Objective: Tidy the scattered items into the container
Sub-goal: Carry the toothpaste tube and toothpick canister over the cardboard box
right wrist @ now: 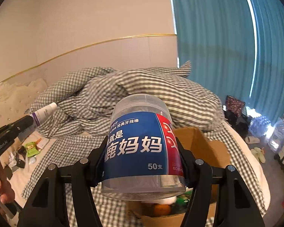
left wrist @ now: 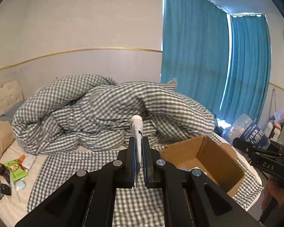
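On the bed [left wrist: 13, 204], a crumpled gray-and-white checked duvet [left wrist: 96, 109] lay heaped against the padded headboard [left wrist: 5, 98], with a flat part of the same checked cloth spread toward the near edge. An open cardboard box [left wrist: 217, 157] stood on that cloth at the right side of the bed; through the right wrist view, something orange and something green showed inside it, under the held jar.

The left tool [left wrist: 139, 141] was pressed together on a slim white tube [left wrist: 137, 128], pinching it near its flat crimped end so that the capped end pointed up and away over the duvet. From the right wrist view the same tube [right wrist: 45, 112] stuck out of the left tool [right wrist: 31, 121] at the left edge, with a purple band near the pads, and a hand [right wrist: 1, 189] gripped the handle below.

The right tool [right wrist: 142, 155] was spread about halfway and clamped on a clear plastic jar [right wrist: 142, 143] with a blue and red label, one pad on each side of it. The jar was held just above and in front of the box [right wrist: 210, 147]. From the left wrist view the jar [left wrist: 246, 128] and the right tool [left wrist: 255, 147] showed at the right edge, beyond the box.

At the far left of the bed, near the pillow [left wrist: 0, 138], a scatter of small items remained on the sheet: a green packet [left wrist: 16, 167], a white flat packet [left wrist: 28, 160], a pale blue round thing [left wrist: 20, 185] and some dark pieces [left wrist: 4, 188]. Teal curtains [left wrist: 198, 53] hung behind the bed.
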`<state>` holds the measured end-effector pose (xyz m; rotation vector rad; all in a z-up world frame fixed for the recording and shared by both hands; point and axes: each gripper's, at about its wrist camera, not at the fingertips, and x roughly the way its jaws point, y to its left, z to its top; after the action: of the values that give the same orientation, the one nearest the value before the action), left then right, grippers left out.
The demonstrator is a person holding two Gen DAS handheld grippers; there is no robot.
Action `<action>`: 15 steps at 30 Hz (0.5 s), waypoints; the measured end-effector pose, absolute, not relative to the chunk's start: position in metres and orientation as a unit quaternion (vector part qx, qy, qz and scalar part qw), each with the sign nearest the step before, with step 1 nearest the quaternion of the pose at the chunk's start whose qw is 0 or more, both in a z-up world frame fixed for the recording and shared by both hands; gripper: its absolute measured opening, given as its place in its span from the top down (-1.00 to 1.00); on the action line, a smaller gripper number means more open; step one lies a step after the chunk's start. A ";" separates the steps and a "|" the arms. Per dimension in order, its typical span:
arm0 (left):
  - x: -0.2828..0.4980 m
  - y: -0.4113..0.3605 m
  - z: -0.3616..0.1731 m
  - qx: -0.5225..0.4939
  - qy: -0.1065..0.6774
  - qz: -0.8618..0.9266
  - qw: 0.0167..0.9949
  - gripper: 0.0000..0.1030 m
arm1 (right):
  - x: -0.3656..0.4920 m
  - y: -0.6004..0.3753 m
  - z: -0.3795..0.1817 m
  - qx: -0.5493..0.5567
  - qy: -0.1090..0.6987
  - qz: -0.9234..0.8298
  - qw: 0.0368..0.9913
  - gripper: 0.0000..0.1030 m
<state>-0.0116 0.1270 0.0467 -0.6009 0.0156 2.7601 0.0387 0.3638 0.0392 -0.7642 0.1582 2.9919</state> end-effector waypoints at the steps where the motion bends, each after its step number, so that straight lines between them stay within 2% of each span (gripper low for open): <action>1: -0.012 0.134 0.046 -0.211 0.006 0.964 0.162 0.89 | 0.040 0.371 0.038 -0.249 0.052 0.967 0.030 -0.19; 15: -0.036 0.224 0.026 -0.235 0.025 0.948 0.213 0.89 | 0.029 0.457 -0.002 -0.288 0.073 0.951 0.080 -0.19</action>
<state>-0.0361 0.2237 0.0257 -0.6513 0.0701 2.6317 0.0292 0.4573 -0.0023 -0.8613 0.2196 2.8448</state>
